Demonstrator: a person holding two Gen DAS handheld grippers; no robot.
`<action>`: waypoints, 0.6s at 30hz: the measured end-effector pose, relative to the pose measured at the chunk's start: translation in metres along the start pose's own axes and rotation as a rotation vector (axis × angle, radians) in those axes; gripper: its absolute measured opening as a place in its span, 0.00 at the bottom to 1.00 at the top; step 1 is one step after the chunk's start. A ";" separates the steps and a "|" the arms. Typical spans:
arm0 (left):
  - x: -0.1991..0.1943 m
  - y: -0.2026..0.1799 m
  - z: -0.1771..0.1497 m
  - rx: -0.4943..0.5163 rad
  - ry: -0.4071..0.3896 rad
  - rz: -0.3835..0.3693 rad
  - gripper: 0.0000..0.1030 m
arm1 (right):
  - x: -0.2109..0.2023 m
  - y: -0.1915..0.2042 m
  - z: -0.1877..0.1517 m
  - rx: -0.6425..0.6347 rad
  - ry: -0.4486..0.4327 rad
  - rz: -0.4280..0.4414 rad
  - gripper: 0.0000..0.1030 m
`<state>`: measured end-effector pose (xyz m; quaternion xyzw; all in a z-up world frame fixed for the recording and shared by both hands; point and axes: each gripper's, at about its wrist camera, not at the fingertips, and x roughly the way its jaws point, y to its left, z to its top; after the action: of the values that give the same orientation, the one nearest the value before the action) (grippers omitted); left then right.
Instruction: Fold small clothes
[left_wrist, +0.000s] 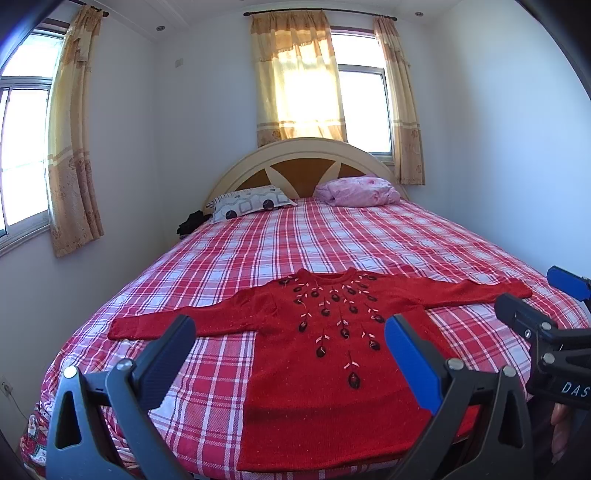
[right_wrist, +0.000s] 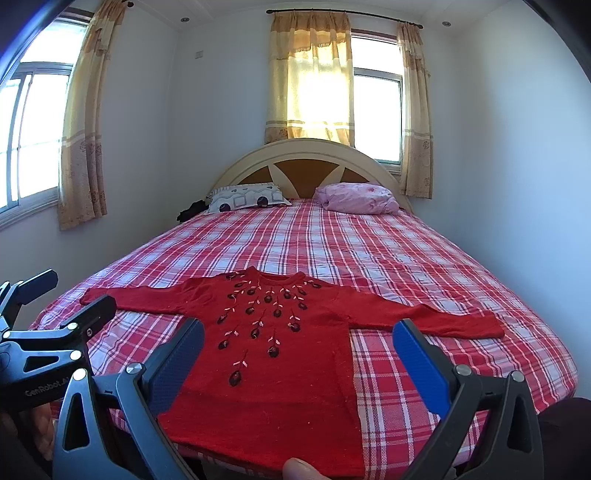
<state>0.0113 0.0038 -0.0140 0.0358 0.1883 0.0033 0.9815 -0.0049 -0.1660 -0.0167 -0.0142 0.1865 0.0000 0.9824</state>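
Note:
A small red knit sweater (left_wrist: 314, 398) (right_wrist: 280, 387) with dark embroidered flowers lies flat and front-up on the plaid bed (left_wrist: 295, 236) (right_wrist: 332, 236). Its sleeves are spread to both sides and its hem is at the near edge. My left gripper (left_wrist: 289, 323) hovers open above the sweater's left half, holding nothing. My right gripper (right_wrist: 299, 326) hovers open above the right half, also with nothing in it. Each gripper shows in the other's view: the right gripper (left_wrist: 539, 295) near the right sleeve, the left gripper (right_wrist: 72, 291) near the left sleeve.
A patterned white pillow (left_wrist: 251, 203) and a pink pillow (left_wrist: 358, 190) lie against the rounded headboard (left_wrist: 303, 155). A dark bundle (left_wrist: 192, 221) sits beside the bed at the left wall. Walls stand close on both sides. A fingertip (right_wrist: 299, 469) shows at the bottom edge.

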 end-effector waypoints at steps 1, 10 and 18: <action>0.001 0.000 -0.001 0.000 0.002 0.001 1.00 | 0.001 0.001 0.000 -0.001 0.002 0.001 0.99; 0.016 -0.003 -0.008 0.009 0.039 0.003 1.00 | 0.016 0.001 -0.008 0.003 0.038 0.011 0.99; 0.046 -0.002 -0.023 -0.023 0.109 -0.044 1.00 | 0.052 -0.015 -0.029 0.071 0.116 0.136 0.99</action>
<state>0.0459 0.0039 -0.0528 0.0199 0.2420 -0.0141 0.9700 0.0328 -0.1821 -0.0622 0.0334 0.2436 0.0594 0.9675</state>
